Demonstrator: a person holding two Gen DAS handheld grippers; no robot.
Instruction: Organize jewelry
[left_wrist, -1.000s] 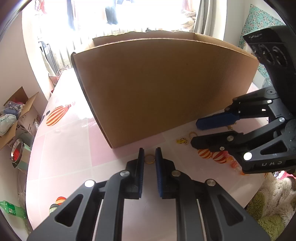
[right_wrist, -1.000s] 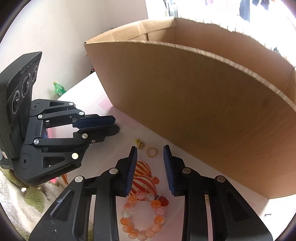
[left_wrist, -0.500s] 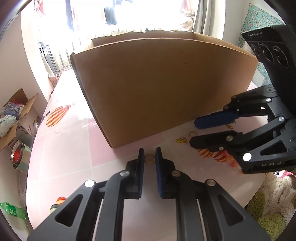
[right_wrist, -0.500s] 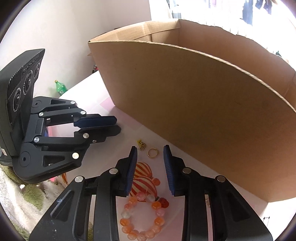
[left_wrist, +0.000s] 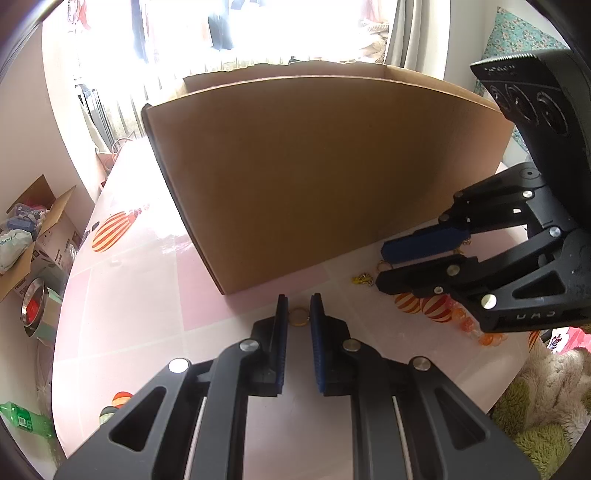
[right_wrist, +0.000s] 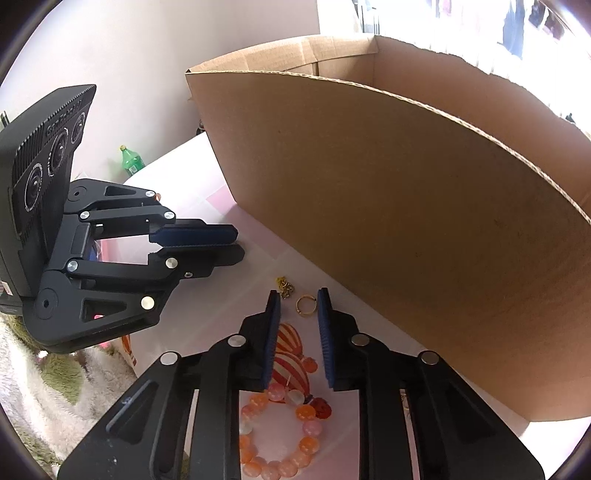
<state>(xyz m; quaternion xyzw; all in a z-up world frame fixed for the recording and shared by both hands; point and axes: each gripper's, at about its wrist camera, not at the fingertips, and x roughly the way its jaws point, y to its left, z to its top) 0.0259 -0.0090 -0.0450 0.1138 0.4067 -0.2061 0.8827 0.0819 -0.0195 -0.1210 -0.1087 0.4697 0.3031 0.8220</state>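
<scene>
My left gripper (left_wrist: 298, 308) is shut on a small gold ring (left_wrist: 298, 316), pinched at the fingertips just above the pink table. It also shows in the right wrist view (right_wrist: 218, 247). My right gripper (right_wrist: 298, 301) is open, with a second gold ring (right_wrist: 306, 305) lying on the table between its tips. A small gold chain piece (right_wrist: 284, 286) lies just left of that ring. An orange bead bracelet (right_wrist: 280, 435) lies under the right gripper. The big cardboard box (left_wrist: 325, 166) stands right behind both grippers.
The table (left_wrist: 122, 332) has pink and white squares with red-striped balloon prints (left_wrist: 110, 230). A green fleecy blanket (left_wrist: 546, 421) lies off the right edge. An open carton and a metal bowl (left_wrist: 33, 306) sit on the floor at left, with a green bottle (right_wrist: 131, 160).
The right gripper has risen and drawn slightly nearer the box, its tips now around the second ring. The left gripper holds still on its ring.
</scene>
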